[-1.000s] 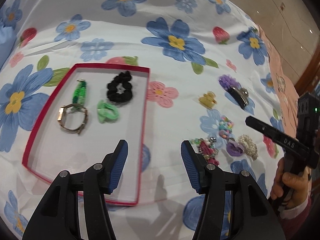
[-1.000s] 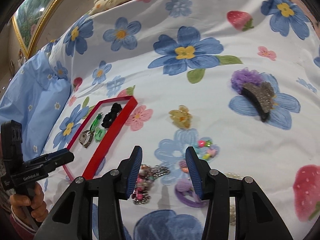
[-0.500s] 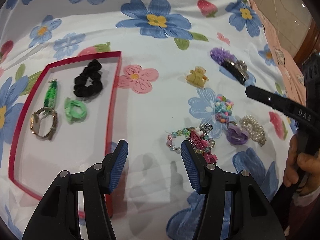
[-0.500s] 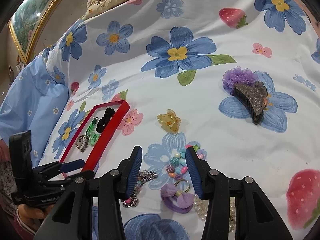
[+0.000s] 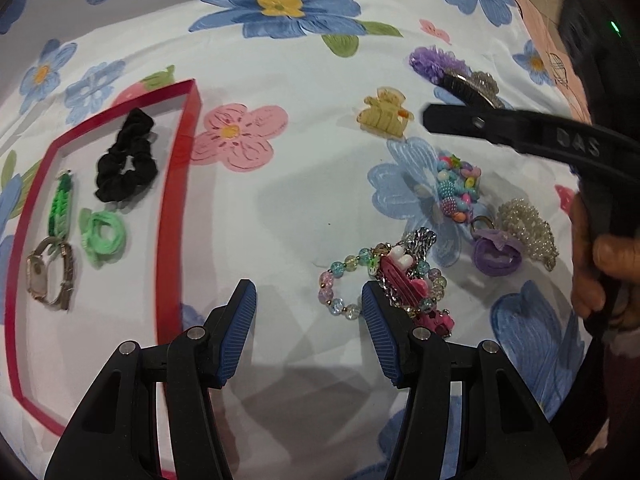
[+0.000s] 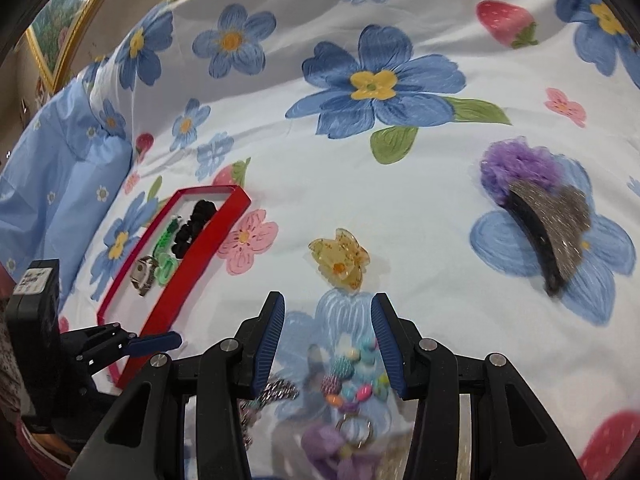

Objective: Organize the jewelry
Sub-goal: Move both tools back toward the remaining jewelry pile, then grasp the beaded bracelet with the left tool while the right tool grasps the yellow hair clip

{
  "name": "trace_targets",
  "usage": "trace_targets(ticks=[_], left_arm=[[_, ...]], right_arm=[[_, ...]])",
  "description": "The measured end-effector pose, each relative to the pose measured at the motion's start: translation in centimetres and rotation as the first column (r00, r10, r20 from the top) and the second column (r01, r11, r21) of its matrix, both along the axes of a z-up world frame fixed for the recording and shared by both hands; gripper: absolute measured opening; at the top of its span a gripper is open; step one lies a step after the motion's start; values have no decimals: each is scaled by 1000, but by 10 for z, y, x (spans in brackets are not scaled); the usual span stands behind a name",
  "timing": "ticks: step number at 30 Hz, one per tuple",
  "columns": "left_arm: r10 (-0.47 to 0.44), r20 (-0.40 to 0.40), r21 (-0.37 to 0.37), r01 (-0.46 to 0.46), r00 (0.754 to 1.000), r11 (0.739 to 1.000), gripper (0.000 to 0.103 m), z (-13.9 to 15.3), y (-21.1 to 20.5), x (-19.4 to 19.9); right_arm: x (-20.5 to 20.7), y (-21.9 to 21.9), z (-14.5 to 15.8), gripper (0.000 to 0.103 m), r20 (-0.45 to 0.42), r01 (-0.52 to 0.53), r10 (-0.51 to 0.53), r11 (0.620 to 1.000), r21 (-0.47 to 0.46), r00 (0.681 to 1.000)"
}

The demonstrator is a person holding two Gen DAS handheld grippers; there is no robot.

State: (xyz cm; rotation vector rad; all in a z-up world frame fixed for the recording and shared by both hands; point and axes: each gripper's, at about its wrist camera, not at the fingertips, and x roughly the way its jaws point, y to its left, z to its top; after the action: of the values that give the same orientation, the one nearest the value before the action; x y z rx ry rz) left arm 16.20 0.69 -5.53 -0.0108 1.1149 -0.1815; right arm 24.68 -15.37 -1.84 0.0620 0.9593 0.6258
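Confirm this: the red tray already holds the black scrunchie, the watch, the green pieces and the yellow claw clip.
Not quite. The yellow claw clip lies on the floral sheet, outside the red tray, as the left wrist view shows. The black scrunchie, watch and green pieces are inside.

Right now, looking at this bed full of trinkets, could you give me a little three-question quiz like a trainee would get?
1. True or false: the black scrunchie lies inside the red tray.
2. Multiple choice: the yellow claw clip is A) in the tray, B) on the floral sheet outside the tray, C) held by a gripper.
3. Fill in: the left gripper and the right gripper both have their jaws ____.

Key: 1 true. 2 B. 3 open; neither holds anything.
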Motion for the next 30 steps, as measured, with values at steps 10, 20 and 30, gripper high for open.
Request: trace_targets(ticks=[10, 20, 30], left_arm=[[-32, 2, 8, 32, 999, 999, 33, -7, -7, 7], [-34, 40, -79, 37, 999, 996, 6, 4, -5, 5], [-4, 206, -165, 39, 978, 985, 6, 79, 4, -16]], right_arm=[[32, 25, -21, 52, -8, -57, 56, 994, -91, 998], [33, 27, -22, 41, 13, -28, 29, 997, -76, 999], [-14, -4, 9, 41, 26, 16, -18, 999, 43, 1000]])
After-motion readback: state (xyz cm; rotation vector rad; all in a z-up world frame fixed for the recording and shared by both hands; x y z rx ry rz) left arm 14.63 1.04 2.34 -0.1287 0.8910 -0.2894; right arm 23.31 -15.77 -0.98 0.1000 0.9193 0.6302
